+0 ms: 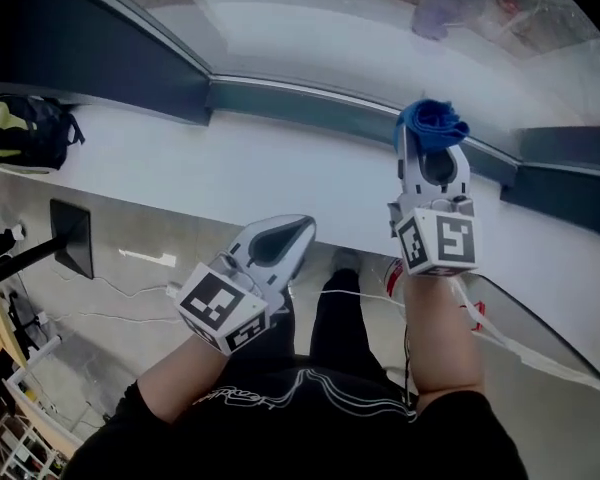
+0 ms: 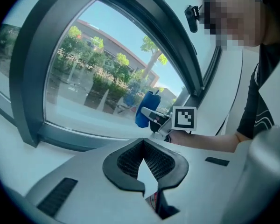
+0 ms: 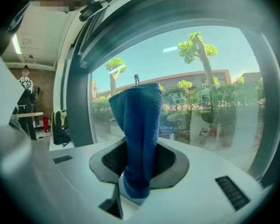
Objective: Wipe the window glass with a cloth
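- Blue terry cloth [image 3: 137,143] is clamped between the jaws of the right hand-held gripper [image 3: 139,171]. A folded length stands up out of the pads.
- Head view: the cloth [image 1: 432,123] sits at the far tip of the right hand-held gripper [image 1: 432,156], over the grey lower window frame [image 1: 300,96], right of centre.
- Window glass [image 3: 200,101] lies just beyond the cloth. I cannot tell whether the two touch.
- Left hand-held gripper [image 2: 147,164]: jaw tips together, nothing between the pads.
- Head view: the left hand-held gripper [image 1: 285,236] is held nearer the person, at the near edge of the white sill [image 1: 230,168], well apart from the glass.
- From the left gripper view, the right one shows with the cloth [image 2: 143,110] against the pane.
- Dark backpack [image 1: 25,128] rests on the sill at far left.
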Demonstrator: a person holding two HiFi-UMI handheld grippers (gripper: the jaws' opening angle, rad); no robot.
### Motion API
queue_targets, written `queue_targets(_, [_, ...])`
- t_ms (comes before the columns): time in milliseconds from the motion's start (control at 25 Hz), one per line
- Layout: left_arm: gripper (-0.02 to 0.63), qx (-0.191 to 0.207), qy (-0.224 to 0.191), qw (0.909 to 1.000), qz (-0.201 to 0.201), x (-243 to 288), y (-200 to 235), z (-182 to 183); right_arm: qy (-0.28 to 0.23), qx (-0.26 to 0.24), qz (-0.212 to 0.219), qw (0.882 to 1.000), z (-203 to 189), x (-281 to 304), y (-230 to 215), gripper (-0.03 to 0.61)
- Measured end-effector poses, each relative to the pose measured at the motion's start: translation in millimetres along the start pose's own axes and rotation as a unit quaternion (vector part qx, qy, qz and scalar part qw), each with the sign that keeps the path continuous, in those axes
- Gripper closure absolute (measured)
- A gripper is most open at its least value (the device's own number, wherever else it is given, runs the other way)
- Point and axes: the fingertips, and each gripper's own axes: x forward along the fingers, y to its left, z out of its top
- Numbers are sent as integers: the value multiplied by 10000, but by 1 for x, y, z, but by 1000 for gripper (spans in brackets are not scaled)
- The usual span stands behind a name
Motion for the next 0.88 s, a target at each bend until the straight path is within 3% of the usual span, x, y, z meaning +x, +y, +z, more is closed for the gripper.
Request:
queue_targets(480, [609,-325,-370,9965,680,-126,126,0,164,-104,1251,9920,-24,101,219,486])
queue_targets(640, [609,-428,-427,9944,862,-156,156,0,303,-74,1468,9887,-38,134,267,485])
queue_targets(880, [609,-528,-441,9927,990,-185,187,-7,303,21,1532,9877,-41,182,305,486])
